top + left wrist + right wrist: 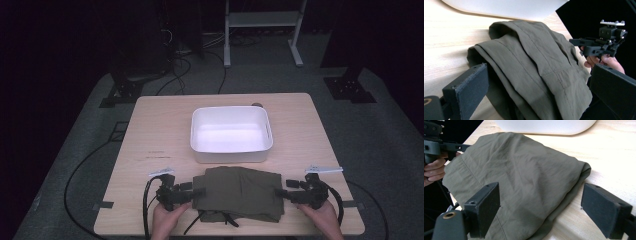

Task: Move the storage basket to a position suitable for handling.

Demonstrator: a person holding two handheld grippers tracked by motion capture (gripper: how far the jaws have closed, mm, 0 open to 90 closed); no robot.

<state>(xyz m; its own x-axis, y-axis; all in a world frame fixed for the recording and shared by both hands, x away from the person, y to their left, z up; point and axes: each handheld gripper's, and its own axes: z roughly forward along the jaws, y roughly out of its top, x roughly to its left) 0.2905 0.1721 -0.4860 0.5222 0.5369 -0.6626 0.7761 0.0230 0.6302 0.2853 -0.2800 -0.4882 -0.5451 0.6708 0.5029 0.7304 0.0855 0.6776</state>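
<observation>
A folded olive-green garment (240,192) lies near the table's front edge, just in front of a white bin (230,156). My left gripper (196,192) is open at the garment's left edge, and in the left gripper view its jaws (541,87) straddle the folded cloth (536,57). At the right edge my right gripper (280,194) is open too, its jaws (544,210) on either side of the cloth (519,167). Each gripper view shows the other gripper across the garment: the right gripper (577,46) and the left gripper (461,146). A dark cord (227,220) trails from the garment's front.
The bin (506,7) (544,126) is empty and sits mid-table. Bare wooden table (150,130) extends left, right and behind it. Cables (80,170) run over the grey floor, and a metal frame (262,20) and dark stands are beyond the table.
</observation>
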